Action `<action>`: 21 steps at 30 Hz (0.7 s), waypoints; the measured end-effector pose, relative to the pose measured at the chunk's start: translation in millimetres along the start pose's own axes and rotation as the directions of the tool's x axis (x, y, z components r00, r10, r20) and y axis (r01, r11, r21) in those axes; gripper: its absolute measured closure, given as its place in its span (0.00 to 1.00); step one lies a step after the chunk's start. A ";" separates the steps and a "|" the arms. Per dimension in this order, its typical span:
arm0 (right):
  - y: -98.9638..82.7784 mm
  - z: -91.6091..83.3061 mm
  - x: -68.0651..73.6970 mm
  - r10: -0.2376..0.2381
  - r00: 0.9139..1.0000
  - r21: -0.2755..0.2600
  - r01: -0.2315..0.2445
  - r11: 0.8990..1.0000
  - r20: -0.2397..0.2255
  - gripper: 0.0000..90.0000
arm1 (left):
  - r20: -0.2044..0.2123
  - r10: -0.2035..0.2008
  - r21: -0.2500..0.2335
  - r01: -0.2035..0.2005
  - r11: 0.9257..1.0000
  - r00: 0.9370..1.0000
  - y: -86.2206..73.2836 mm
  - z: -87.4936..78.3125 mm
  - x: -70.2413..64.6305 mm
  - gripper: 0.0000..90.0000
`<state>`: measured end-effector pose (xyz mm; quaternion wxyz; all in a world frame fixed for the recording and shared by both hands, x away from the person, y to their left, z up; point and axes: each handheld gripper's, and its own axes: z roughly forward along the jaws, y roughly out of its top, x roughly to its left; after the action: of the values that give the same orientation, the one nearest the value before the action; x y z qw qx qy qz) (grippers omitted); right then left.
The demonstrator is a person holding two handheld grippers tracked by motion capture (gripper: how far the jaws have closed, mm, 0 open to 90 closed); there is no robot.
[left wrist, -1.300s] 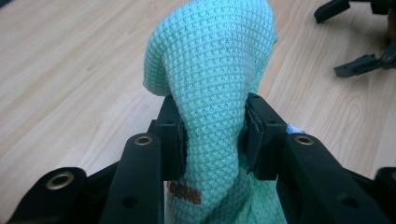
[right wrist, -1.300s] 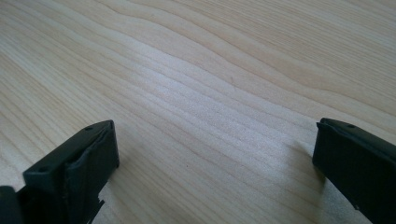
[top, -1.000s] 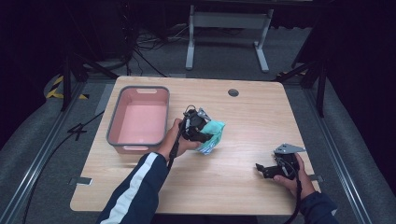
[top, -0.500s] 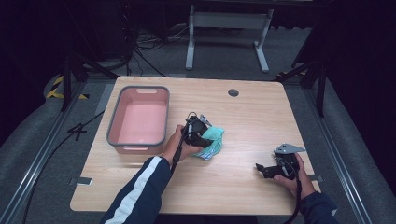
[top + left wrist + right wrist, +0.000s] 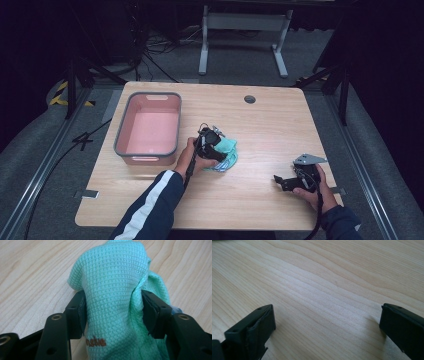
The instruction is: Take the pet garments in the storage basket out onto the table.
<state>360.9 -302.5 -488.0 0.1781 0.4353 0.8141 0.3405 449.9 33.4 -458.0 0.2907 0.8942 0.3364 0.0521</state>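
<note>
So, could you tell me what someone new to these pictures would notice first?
Probably the turquoise cloth, bunched up on the wooden table near its middle, with the left gripper around it; its jaws have just been opening and the fabric bulges between them. Next comes the pink tub at the table's left. The right gripper rests open above bare wood near the right front corner.
</note>
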 end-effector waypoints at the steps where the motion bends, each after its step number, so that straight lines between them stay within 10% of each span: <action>1: 0.0 0.0 0.0 0.000 1.000 0.000 0.000 1.000 0.000 0.01 | -0.002 -0.012 -0.002 0.012 1.000 1.000 -0.6 0.7 0.4 0.47; 9: 0.0 0.0 0.0 0.000 1.000 0.000 0.000 1.000 0.000 0.01 | -0.024 -0.021 -0.031 0.020 0.999 0.999 1.1 -4.1 -0.9 0.31; 21: -0.2 -0.1 0.1 -0.001 1.000 -0.001 0.001 1.000 0.000 0.01 | -0.067 0.077 -0.116 -0.084 0.990 0.995 13.9 -41.8 -17.7 0.24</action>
<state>360.7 -302.6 -488.1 0.1786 0.4349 0.8142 0.3407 432.2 34.1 -414.0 0.3301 0.8863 0.3051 0.1116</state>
